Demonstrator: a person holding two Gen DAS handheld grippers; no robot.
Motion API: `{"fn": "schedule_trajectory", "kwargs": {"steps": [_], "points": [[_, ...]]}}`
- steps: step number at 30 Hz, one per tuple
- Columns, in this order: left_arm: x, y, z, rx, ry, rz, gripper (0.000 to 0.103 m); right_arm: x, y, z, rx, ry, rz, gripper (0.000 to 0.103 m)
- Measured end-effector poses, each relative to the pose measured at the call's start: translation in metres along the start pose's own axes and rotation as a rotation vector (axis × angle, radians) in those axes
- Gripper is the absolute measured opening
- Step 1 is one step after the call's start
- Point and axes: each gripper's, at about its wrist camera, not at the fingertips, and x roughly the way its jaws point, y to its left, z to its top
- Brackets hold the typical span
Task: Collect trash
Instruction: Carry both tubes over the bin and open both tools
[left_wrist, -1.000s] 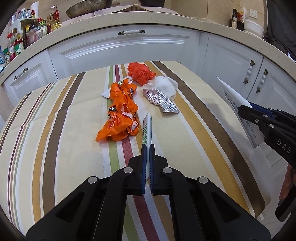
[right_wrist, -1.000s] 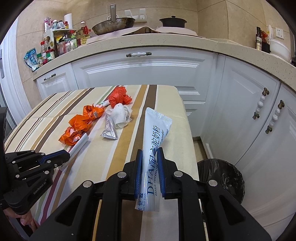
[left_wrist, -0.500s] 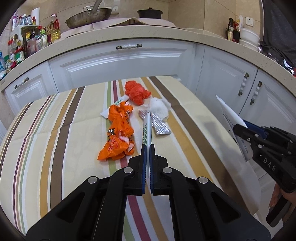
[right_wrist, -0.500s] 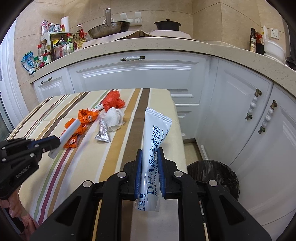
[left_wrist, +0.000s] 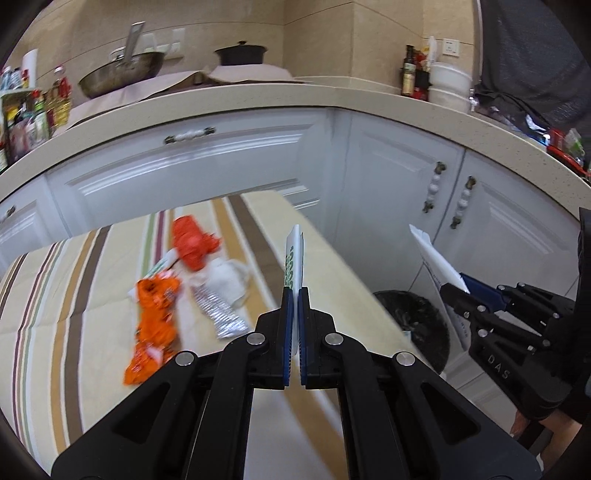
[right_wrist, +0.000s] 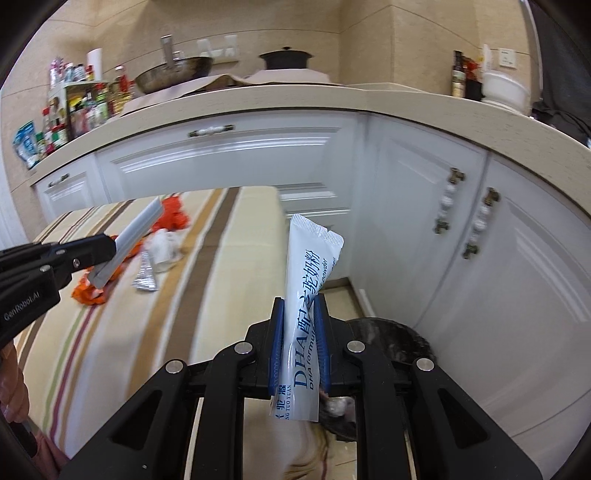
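Observation:
My left gripper (left_wrist: 294, 295) is shut on a thin white sachet with green print (left_wrist: 294, 258), held edge-on above the table's right edge; it also shows in the right wrist view (right_wrist: 127, 240). My right gripper (right_wrist: 299, 310) is shut on a white DHA powder sachet (right_wrist: 306, 291), held upright over the floor beside the table; this sachet also shows in the left wrist view (left_wrist: 436, 262). A black-lined trash bin (left_wrist: 413, 325) stands on the floor below, also seen in the right wrist view (right_wrist: 391, 339). On the table lie orange wrappers (left_wrist: 155, 317), a crumpled white tissue (left_wrist: 225, 280) and a silver foil packet (left_wrist: 221, 314).
The striped tablecloth (left_wrist: 66, 302) covers the table, whose right edge runs beside the bin. White cabinets (left_wrist: 406, 192) close in behind and to the right. The counter above holds a pan (left_wrist: 122, 74), a pot (left_wrist: 240, 53) and bottles.
My left gripper lifted the green-print sachet off the table and swung right toward the bin. My right gripper moved with its sachet closer over the bin.

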Motion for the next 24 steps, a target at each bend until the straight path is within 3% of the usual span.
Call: {"fn": "schedule_trajectory", "kwargs": {"steps": [9, 24], "points": [[0.032, -0.060, 0.022, 0.075, -0.016, -0.082, 0.003, -0.001, -0.048, -0.003, 0.061, -0.010, -0.095, 0.017], [0.088, -0.122, 0.030, 0.159, 0.035, -0.118, 0.003, 0.022, -0.095, -0.013, 0.122, 0.009, -0.182, 0.017]]}}
